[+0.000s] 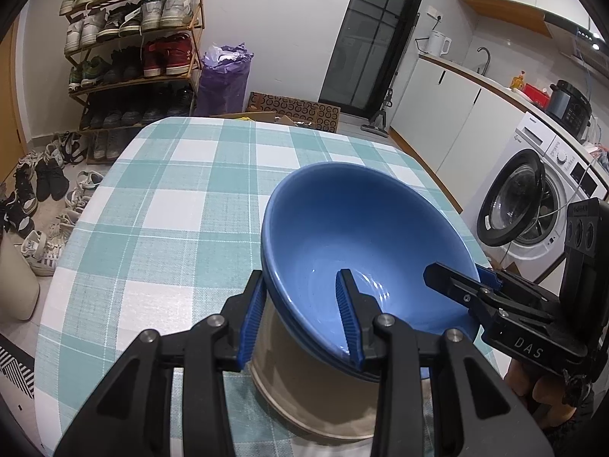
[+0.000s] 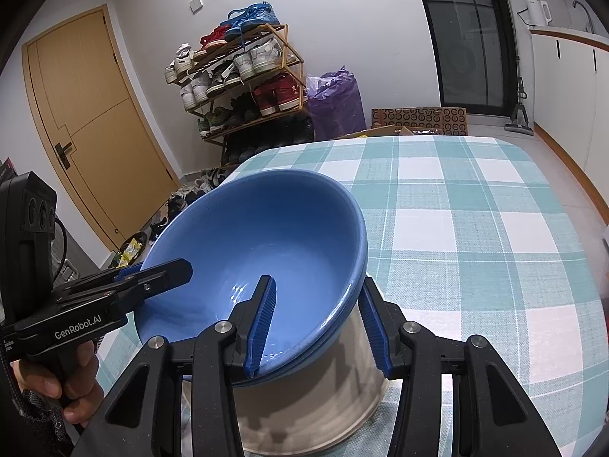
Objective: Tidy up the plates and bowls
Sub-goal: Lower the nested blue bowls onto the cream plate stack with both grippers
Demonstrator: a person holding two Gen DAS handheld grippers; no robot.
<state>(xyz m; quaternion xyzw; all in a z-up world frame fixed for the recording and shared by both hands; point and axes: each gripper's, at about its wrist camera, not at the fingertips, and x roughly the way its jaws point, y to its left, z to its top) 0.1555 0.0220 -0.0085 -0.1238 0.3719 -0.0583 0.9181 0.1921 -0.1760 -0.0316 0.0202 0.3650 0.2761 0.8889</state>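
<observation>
Both jaws pinch the blue bowls (image 1: 365,251): left gripper (image 1: 304,316) on the rim at 7 o'clock, right gripper (image 2: 319,323) at 5 o'clock. The bowls look stacked above a white plate (image 1: 316,392), tilted. They are not set down yet, I think.

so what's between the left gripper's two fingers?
The near rim of the stacked blue bowls: left gripper has one finger inside, one outside. Left wrist view shows it.

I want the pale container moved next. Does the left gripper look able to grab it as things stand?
Probably not: the left gripper is clamped on the rim of the blue bowl, which sits over the pale container.
</observation>
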